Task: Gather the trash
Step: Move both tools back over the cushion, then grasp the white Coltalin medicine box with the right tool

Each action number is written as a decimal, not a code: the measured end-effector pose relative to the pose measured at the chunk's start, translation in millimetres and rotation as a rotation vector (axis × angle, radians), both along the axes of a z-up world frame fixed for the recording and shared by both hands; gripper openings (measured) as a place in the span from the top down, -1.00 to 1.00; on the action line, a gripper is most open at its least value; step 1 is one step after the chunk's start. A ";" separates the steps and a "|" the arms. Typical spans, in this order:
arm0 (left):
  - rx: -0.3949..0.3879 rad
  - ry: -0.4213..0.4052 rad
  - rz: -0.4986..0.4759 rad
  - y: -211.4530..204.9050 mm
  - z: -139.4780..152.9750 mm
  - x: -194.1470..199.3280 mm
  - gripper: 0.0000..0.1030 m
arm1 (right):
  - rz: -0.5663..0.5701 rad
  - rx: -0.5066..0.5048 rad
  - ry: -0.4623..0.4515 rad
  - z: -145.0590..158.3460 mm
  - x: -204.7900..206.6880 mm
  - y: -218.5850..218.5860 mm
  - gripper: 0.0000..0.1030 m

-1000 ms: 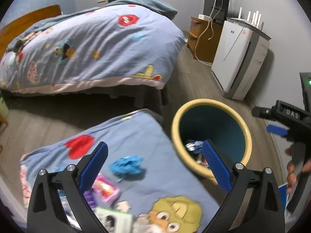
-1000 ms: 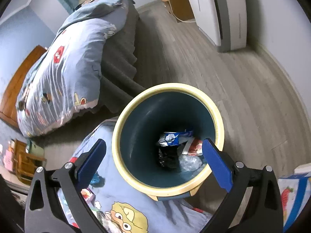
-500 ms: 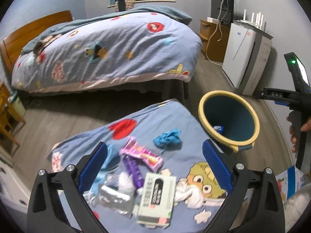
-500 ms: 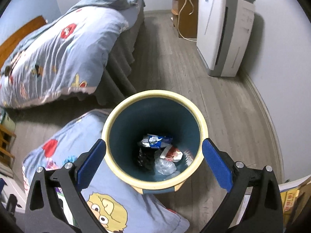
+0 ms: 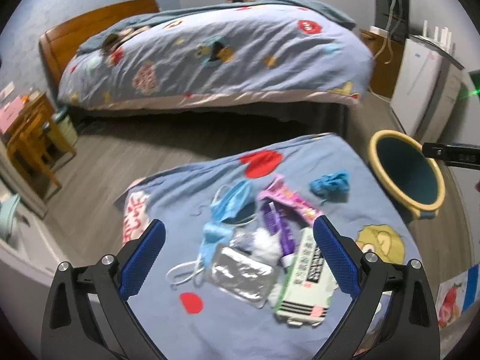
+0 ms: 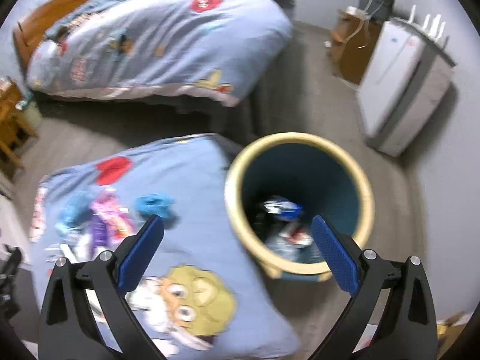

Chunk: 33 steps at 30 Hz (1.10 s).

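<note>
Our left gripper (image 5: 238, 247) hangs wide open and empty above a heap of trash on a blue cartoon-print blanket (image 5: 306, 162). Between its blue pads we see a silver foil packet (image 5: 241, 273), a white crumpled wad (image 5: 265, 244) and a purple wrapper (image 5: 277, 228). The right pad covers part of a pale green carton (image 5: 306, 282) with black print; we cannot read the lettering. Just beyond lie a blue face mask (image 5: 232, 201) with its white loops trailing toward us, a pink wrapper (image 5: 288, 199) and, a little apart, a crumpled blue scrap (image 5: 330, 184). The items overlap, so their full outlines are hidden.

Our right gripper (image 6: 237, 249) is also spread wide and holds nothing. It hovers over the edge where the blanket meets a yellow-rimmed bin (image 6: 367, 192) with a dark teal inside. The bin stands on the floor just beside the blanket. Wrappers lie in its bottom, one blue and white (image 6: 283, 205), but motion blur smears them and the right pad cuts off the nearer ones. The same trash heap shows blurred at the left of this view.

In the left view, the bin's far rim is crossed by a dark piece of the other tool (image 5: 450, 156), cut off at the frame edge. Farther out stand a bed (image 5: 210, 54) under a matching quilt and a white appliance (image 5: 420, 78) by the wall.
</note>
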<state>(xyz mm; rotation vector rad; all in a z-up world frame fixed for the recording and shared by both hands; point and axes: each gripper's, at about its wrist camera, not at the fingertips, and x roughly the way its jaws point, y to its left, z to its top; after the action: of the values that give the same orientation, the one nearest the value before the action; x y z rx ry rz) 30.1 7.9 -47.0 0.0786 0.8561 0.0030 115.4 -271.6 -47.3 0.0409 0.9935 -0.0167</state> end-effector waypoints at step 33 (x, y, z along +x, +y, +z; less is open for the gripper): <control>0.001 0.048 0.095 71.4 -25.1 4.3 -0.89 | 0.054 0.232 0.319 -127.8 -12.8 146.1 -0.86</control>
<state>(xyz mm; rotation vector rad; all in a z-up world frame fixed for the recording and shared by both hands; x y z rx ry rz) 34.4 79.3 -72.2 0.0386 0.9077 0.0914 102.7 -125.5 -175.1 0.2300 1.3112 0.1462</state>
